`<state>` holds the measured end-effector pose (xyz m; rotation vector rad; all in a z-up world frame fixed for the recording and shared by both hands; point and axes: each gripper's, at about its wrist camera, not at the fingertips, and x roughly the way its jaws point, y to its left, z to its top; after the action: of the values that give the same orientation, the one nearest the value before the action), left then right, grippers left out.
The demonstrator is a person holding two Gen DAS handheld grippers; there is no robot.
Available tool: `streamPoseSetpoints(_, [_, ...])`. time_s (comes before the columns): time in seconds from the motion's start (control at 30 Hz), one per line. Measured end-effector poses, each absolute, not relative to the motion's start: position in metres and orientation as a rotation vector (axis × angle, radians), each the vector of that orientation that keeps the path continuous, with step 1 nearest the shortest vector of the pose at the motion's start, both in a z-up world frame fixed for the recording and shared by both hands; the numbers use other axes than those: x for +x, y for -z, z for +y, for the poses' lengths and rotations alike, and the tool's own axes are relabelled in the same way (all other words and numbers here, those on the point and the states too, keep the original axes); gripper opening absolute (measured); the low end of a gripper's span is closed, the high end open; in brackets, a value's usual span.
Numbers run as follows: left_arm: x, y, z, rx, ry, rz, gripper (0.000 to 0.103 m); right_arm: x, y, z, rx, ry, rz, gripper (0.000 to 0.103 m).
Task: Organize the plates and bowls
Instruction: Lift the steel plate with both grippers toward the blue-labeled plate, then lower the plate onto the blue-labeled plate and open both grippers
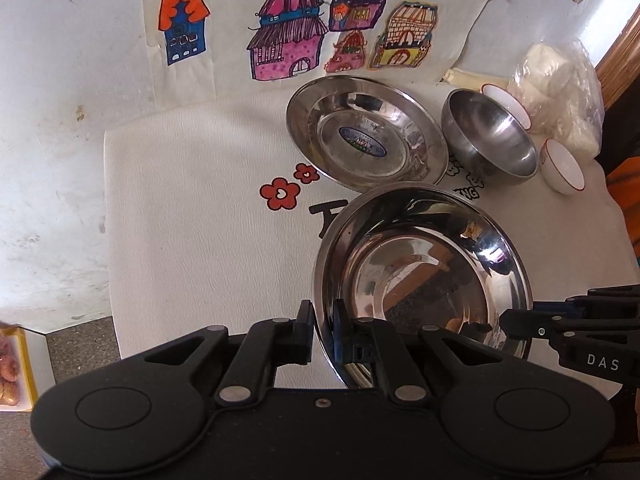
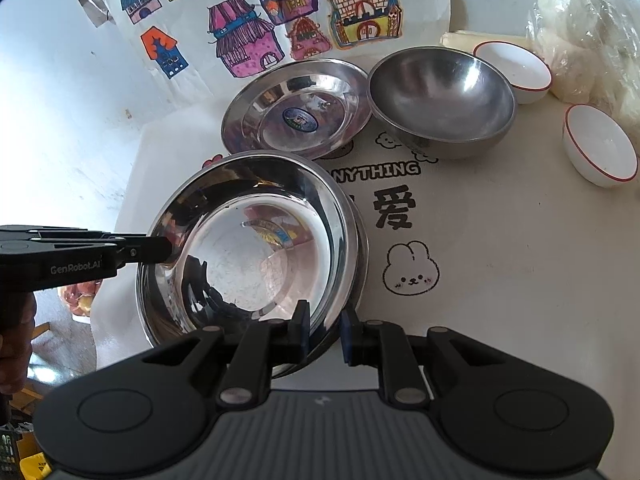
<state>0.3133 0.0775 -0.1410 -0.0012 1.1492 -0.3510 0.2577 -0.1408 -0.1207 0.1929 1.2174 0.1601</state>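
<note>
- From the left wrist view, the left gripper [image 1: 323,322] had its fingers clamped on the near rim of the big steel plate [image 1: 424,264], one finger outside the rim and one inside.
- At the right edge of that view, the right gripper [image 1: 506,322] pinched the same plate on its other side, so both hands shared the load.
- Beyond it, a second steel plate [image 1: 366,132] with a sticker in its well lay flat on the white mat [image 1: 192,200], untouched.
- From the right wrist view, the right gripper's fingers [image 2: 300,326] sat closed across the big plate's rim, which ran between them.
- The left gripper came in from the left and gripped the rim opposite.
- The held plate looked tilted, its far edge just short of the stickered plate; whether it rested on the bench or hung clear could not be told.
- The steel bowl [image 2: 440,96] stood beside the stickered plate, and two white bowls [image 2: 514,70] [image 2: 600,144] stood apart on the right.
- Judged from this, nothing was stacked yet: one plate was in hand, and the bowls were all left to do.
</note>
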Motion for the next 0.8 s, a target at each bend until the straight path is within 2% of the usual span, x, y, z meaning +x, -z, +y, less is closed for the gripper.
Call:
streamPoseSetpoints(0.47, [0.3143, 0.1452, 0.0756, 0.013, 0.325, 1.16, 0.011, 0.2593, 0.1216, -0.1349, 0.142, -0.169, 1.213, 0.02])
streamPoseSetpoints(0.8, [0.3138, 0.1488, 0.0744, 0.001, 0.317, 1.179, 0.012, 0.2607, 0.1221, -0.1334, 0.13, -0.171, 1.212, 0.031])
